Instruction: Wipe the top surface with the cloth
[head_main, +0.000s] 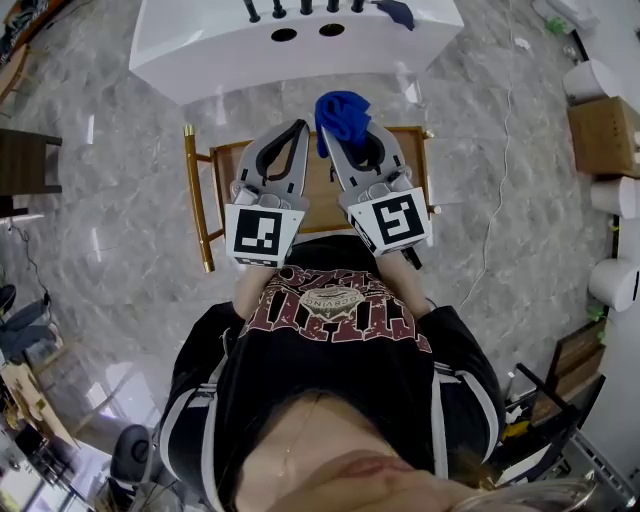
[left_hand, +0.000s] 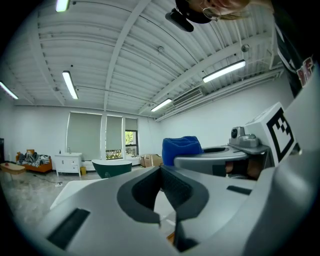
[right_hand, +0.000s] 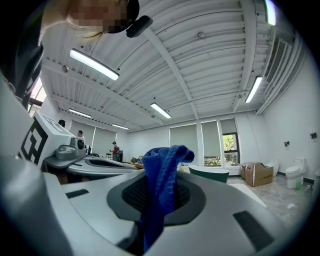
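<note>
**Cloth gripped in the right hand-held gripper, held short of the white worktop**

The cloth (head_main: 341, 112), a bright blue and bunched one, sits between the jaws of the right hand-held gripper (head_main: 352, 135). In the right gripper view the jaws are closed on it: the blue fabric (right_hand: 162, 180) runs up through the gap of the right hand-held gripper (right_hand: 160, 192) and flops over in a fold above the tips.

The left hand-held gripper (head_main: 297, 130) carries nothing. In its own view the tips of the left hand-held gripper (left_hand: 161, 172) meet, with only the oval opening behind them left free. The cloth (left_hand: 182, 147) shows there too, just to the side, above the other gripper's body.

From the head view, both grippers are held side by side in front of the person's chest, near each other, marker cubes toward the body. They hang over a wooden chair (head_main: 200, 200) with a brass-coloured frame, which stands on a grey marble floor (head_main: 120, 230).

Beyond the chair stands the white worktop (head_main: 230, 45), with two dark round holes and a row of dark fittings. A small dark blue item (head_main: 397, 12) lies on it. The cloth appears just short of its near edge, not on its top.
</note>
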